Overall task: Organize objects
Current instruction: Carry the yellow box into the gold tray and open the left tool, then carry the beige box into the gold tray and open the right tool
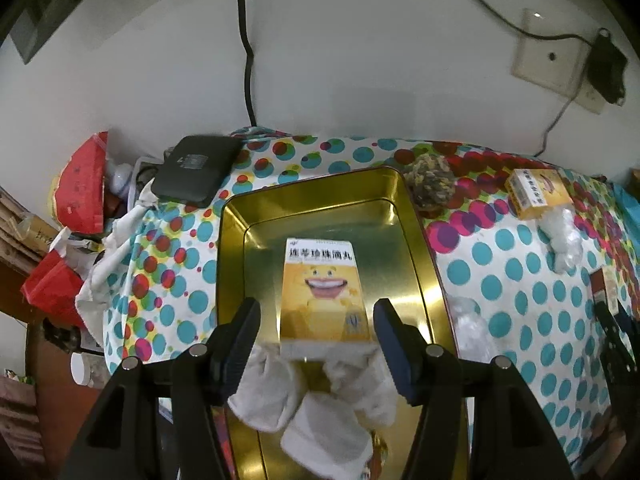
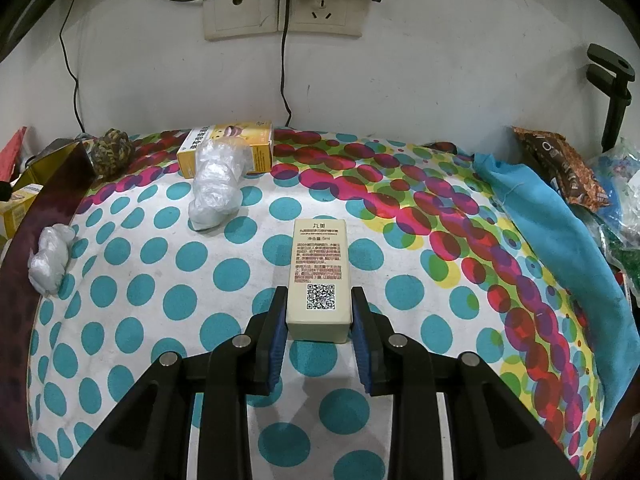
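A gold metal tin (image 1: 416,264) lies open on the dotted cloth. A yellow smiling-face box (image 1: 324,292) and white crumpled cloths (image 1: 320,400) lie inside it. My left gripper (image 1: 318,332) is open above the tin, its fingers on either side of the yellow box without touching it. My right gripper (image 2: 319,320) is shut on a cream box with a QR code (image 2: 319,276), low over the cloth. A second yellow box (image 2: 228,146) lies at the back, behind a crumpled plastic bag (image 2: 216,184). It also shows in the left wrist view (image 1: 536,192).
A knitted ball (image 1: 430,182) sits by the tin's far corner. A black device (image 1: 196,168) lies far left. A smaller plastic wad (image 2: 50,258) lies left. A blue cloth (image 2: 552,224) and snack bags (image 2: 560,164) edge the right side. Wall sockets (image 2: 280,4) with cables are behind.
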A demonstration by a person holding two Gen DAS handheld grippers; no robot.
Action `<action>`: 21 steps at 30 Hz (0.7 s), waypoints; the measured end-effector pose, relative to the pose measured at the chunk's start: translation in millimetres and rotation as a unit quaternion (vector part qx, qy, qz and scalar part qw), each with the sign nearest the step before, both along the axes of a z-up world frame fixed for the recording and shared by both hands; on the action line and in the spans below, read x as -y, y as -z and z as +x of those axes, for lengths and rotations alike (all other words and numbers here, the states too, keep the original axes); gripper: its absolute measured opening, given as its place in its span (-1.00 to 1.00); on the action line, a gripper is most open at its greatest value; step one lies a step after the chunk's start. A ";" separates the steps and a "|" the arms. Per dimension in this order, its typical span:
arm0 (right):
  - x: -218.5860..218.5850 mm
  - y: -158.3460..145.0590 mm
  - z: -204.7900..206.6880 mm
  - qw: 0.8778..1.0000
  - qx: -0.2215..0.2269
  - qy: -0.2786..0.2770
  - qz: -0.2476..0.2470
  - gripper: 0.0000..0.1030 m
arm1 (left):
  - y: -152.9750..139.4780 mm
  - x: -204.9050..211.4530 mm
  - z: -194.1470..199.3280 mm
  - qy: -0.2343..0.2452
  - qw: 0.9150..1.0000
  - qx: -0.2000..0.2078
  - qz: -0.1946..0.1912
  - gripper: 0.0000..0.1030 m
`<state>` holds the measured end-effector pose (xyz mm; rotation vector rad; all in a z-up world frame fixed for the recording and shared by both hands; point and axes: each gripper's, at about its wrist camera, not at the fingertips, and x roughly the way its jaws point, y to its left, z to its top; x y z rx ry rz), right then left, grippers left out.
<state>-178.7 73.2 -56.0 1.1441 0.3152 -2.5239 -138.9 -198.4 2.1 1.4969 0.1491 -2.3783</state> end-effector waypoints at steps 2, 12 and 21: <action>0.1 -0.4 -0.2 1.000 -0.002 -0.001 0.004 -0.47 | -4.4 -2.2 10.5 0.000 1.000 -0.006 0.004 0.17; 2.4 -5.2 0.9 0.999 -0.025 -0.013 0.014 -0.47 | -25.0 -16.4 79.0 0.009 0.999 -0.038 0.014 0.17; 37.9 -47.6 26.0 0.995 -0.042 -0.092 -0.018 -0.47 | -25.2 1.3 146.6 -0.027 0.997 -0.065 0.038 0.18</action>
